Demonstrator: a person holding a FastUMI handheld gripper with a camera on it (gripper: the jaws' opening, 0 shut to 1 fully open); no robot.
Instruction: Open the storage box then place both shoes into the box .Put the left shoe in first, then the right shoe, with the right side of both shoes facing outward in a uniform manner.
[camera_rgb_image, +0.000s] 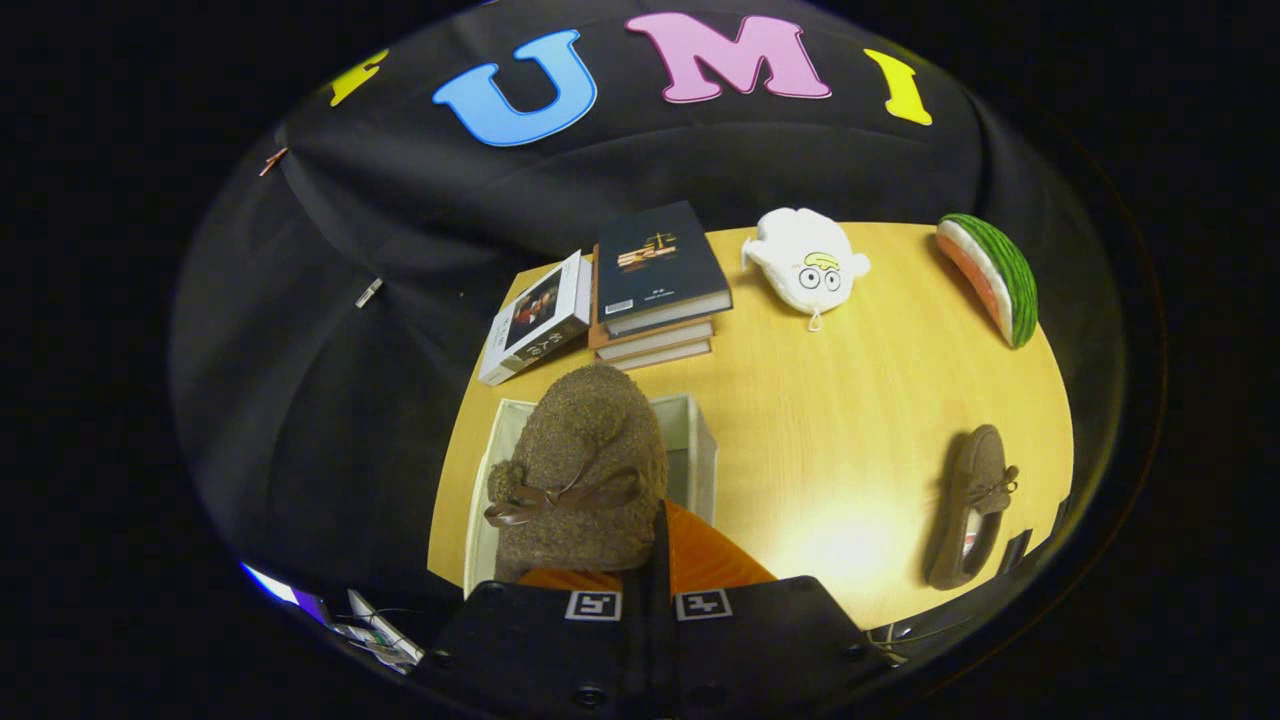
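brown fuzzy shoe (585, 470) held up just ahead of the tool (648, 560), toe pointing away, bow and pompom on top. it hangs over the open storage box (700, 440), a pale-walled box whose rim shows on both sides of the shoe. tool fingers (700, 560) nearly together, clamped on the shoe's heel edge; both fingers appear to press on it. second shoe (975, 505), same brown kind with a bow, lies on the worktop (850, 400) well apart to the right, toe pointing away. beyond the box: a stack of books (655, 285), dark one on top, and one more book (535, 320) leaning just beside the stack on its left. farther right, a white plush toy (808, 262) with big eyes; past it, a watermelon-slice plush (990, 275) near the worktop's far right corner.
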